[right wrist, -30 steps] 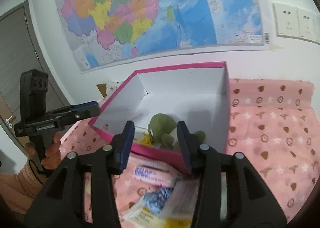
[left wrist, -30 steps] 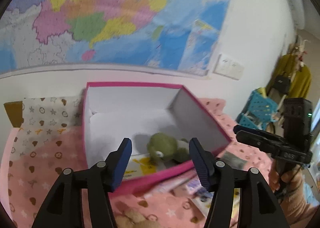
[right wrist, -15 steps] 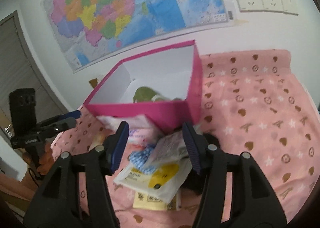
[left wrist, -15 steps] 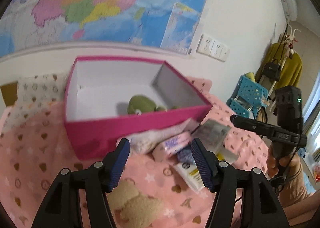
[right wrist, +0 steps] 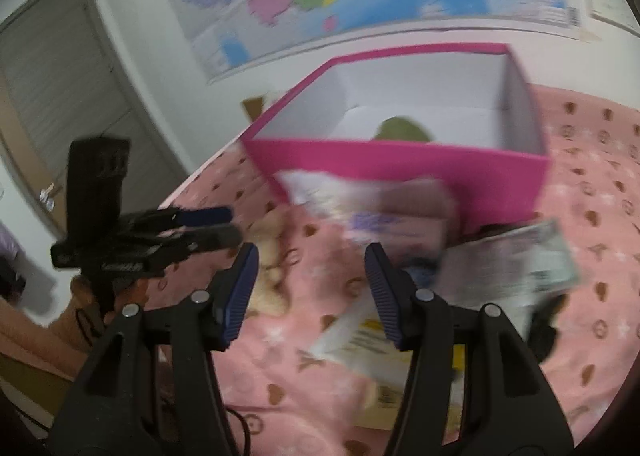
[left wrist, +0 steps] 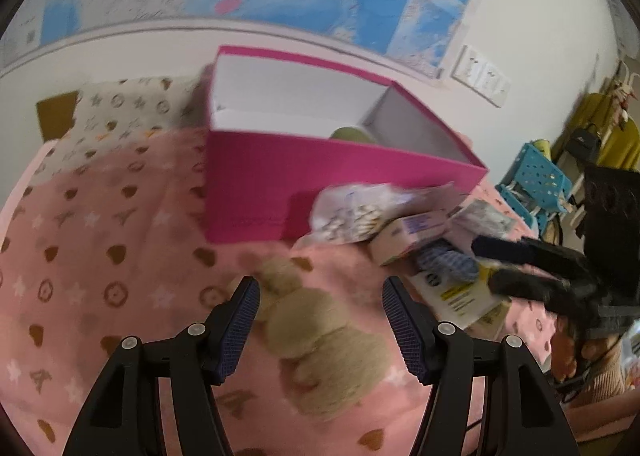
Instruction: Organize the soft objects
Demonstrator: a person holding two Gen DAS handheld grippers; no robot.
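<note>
So going left to right: the left tool (left wrist: 320, 312) is hanging over the beige plush toy (left wrist: 320, 332) that's lying on the pink star-and-heart blanket (left wrist: 100, 256), near side of the scene. Its jaws are spread, one each side of the toy's upper half, not pinching anything, so it's released; my guess is it's lined up that way so the next squeeze lands on the fat middle of the plush rather than a floppy limb. Just past that sits the pink box (left wrist: 320, 175), open top, white inside, and you can see a green plush (left wrist: 352, 133) peeking over the front wall, so that's clearly the drop-off spot and it's kept within easy reach of everything. Right of the beige toy, tight against the box front, is the heap of packets (left wrist: 424, 232) with a blue checked cloth (left wrist: 448, 264) on top. The right tool (right wrist: 310, 288) is over that heap; its jaws have just been opening and there's nothing between them, so also released. Probably opened ahead of time to go for something in the pile, though the blur keeps me from saying which piece.
</note>
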